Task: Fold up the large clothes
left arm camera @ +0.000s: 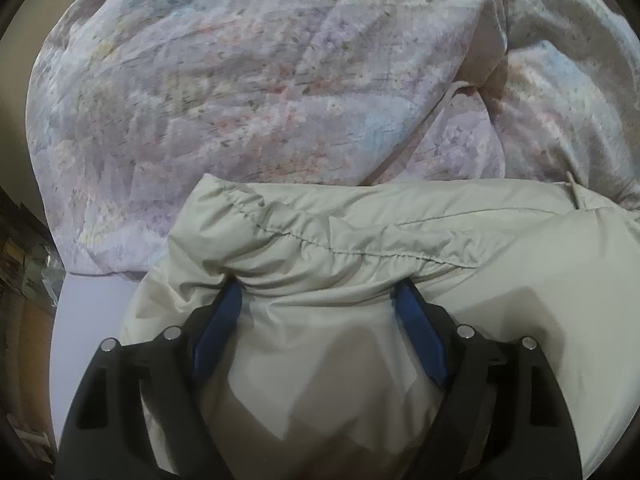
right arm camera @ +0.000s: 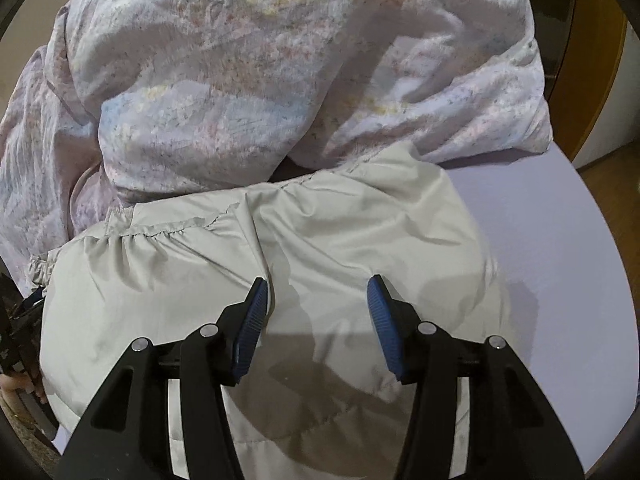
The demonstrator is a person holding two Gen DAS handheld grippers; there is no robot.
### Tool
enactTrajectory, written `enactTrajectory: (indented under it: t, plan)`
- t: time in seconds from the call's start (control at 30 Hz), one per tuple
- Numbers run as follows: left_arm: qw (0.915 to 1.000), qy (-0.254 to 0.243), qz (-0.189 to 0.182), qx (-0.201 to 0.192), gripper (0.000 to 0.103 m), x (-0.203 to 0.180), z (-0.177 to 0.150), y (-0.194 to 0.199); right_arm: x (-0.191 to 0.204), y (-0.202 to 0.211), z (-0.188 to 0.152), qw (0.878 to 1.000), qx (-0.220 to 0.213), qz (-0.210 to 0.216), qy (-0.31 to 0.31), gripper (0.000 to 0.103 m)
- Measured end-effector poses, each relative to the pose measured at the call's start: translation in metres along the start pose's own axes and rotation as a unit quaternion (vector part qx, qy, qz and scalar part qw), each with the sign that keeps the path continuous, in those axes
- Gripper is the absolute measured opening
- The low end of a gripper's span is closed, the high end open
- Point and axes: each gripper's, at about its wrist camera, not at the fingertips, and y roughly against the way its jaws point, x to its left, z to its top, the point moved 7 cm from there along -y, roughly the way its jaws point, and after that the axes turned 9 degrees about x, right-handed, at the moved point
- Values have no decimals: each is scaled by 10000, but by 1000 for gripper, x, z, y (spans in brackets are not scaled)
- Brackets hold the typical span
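Observation:
A pale beige padded jacket lies spread on the bed, its gathered hem seam running across both views. My left gripper stands wide, its blue fingertips pushed into the fabric just below that seam, with a puff of jacket bulging between the jaws. The pads do not clamp it. In the right wrist view the same jacket lies flat, and my right gripper hovers open over it beside a crease, nothing between its pads.
A crumpled floral quilt is piled right behind the jacket. A lavender sheet shows at both sides. Wooden furniture stands beyond the bed's right edge. A hand shows at the left margin.

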Motion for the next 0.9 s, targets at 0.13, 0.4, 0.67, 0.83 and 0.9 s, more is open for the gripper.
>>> enactTrajectory:
  t: [0.13,0.4,0.67,0.83,0.9]
  plan:
    - [9999,73,-119,-38,81,6,-3,7,-5,6,5,9986,-415,-333,52,53]
    - [9999,32,42,-139,92,6,-2,-8,-31,-36,3,9919,-297,-1209,244,61]
    - [9992,123,129,-348,100,10,-5,-20,-30,-52,7,9886,-486,-1390,316,69]
    - [9986,190,143,-464,101,7,-7,-28,-30,-57,8,9869,-665,-1434,311,72]
    - [9985,206,142,-495,101,5,-7,-30,-30,-58,7,9864,-730,-1442,300,73]
